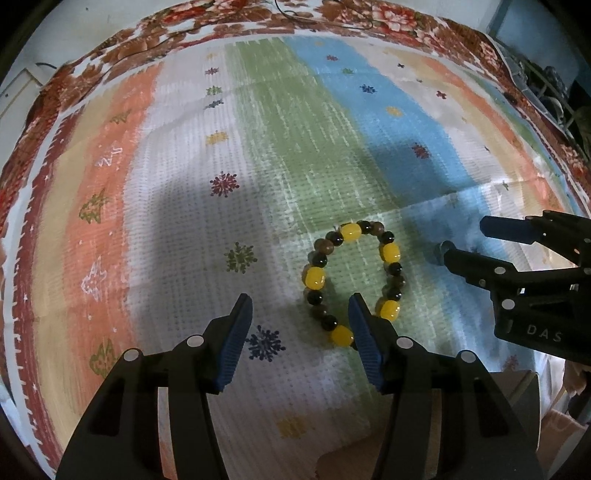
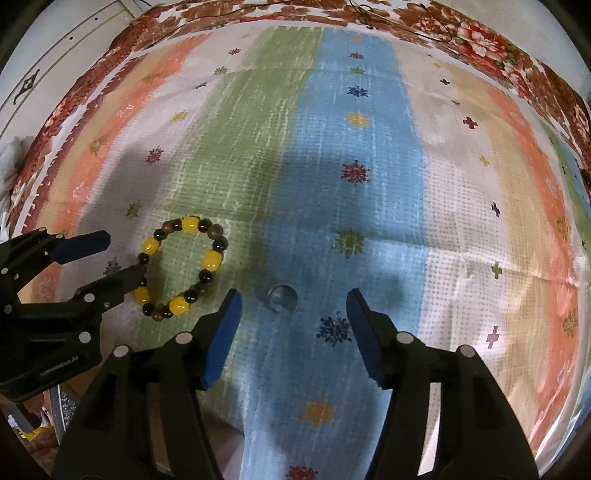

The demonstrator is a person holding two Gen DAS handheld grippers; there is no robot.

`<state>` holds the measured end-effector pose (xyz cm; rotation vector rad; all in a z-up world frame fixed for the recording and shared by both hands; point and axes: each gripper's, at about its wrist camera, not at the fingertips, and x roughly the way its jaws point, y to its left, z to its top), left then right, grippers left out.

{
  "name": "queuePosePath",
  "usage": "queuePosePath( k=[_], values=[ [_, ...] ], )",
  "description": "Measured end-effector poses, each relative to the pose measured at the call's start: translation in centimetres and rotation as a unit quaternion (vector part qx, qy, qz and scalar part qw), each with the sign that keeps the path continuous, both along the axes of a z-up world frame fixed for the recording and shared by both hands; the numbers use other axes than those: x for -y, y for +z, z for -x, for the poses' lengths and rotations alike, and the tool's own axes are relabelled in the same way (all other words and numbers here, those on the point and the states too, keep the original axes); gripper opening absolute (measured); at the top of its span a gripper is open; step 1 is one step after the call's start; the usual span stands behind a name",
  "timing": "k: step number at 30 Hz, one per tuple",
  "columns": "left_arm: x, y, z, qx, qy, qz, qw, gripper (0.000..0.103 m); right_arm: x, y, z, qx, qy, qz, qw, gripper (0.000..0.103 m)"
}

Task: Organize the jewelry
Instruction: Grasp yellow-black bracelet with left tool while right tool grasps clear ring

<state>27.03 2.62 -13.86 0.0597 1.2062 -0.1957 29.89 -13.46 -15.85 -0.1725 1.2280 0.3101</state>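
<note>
While both hand-held grippers gape, bracelet [image 1: 351,280] — ring [image 2: 282,296] — untouched.

A striped mat [image 1: 280,147] in orange, white, green and blue lies on a red flower cloth [image 2: 480,33]. Dark shadows fall across it. A pale wall [image 2: 66,62] stands behind.

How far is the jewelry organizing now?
Nothing looks done: the yellow, black and brown beaded bracelet and small clear round piece lie loose on the striped cloth. Left gripper and right gripper are open, empty. Picking up and placing both remains.
</note>
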Motion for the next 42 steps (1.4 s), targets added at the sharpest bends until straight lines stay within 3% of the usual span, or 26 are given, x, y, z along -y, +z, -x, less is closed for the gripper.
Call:
queuePosePath(
  k=[6, 17, 19, 20, 21, 23, 25, 42],
  values=[
    [0.6, -0.4, -0.2, -0.007, -0.018, 0.0, 0.9998, 0.054, -0.1, -1.0, -0.5, -0.005, 0.001, 0.008, 1.0, 0.06],
    [1.4, -1.7, -0.6, -0.019, -0.045, -0.036, 0.9982, 0.05, -0.4, -2.3, -0.9, -0.011, 0.004, 0.023, 1.0, 0.06],
    [1.3, -1.7, -0.7, -0.019, -0.043, -0.038, 0.9982, 0.044, -0.6, -2.3, -0.8, -0.008, 0.009, 0.026, 1.0, 0.056],
    [1.2, -1.7, -0.7, -0.019, -0.04, -0.039, 0.9983, 0.041, -0.6, -2.2, -0.8, -0.007, 0.01, 0.025, 1.0, 0.048],
    [1.1, -1.7, -0.7, -0.018, -0.039, -0.039, 0.9983, 0.034, -0.6, -2.2, -0.9, -0.008, 0.008, 0.021, 1.0, 0.043],
    [0.8, -1.6, -0.7, -0.016, -0.036, -0.037, 0.9985, 0.017, -0.7, -2.1, -1.0, -0.01, 0.008, 0.016, 1.0, 0.023],
    [0.6, -1.6, -0.6, -0.014, -0.033, -0.033, 0.9988, 0.01, -0.5, -2.1, -1.1, -0.013, 0.008, 0.007, 1.0, 0.023],
    [-0.1, 0.1, 0.4, 0.006, -0.014, 0.0, 0.9999, 0.009, -0.1, -0.9, 0.1, -0.01, 0.012, -0.004, 1.0, 0.023]
  ],
)
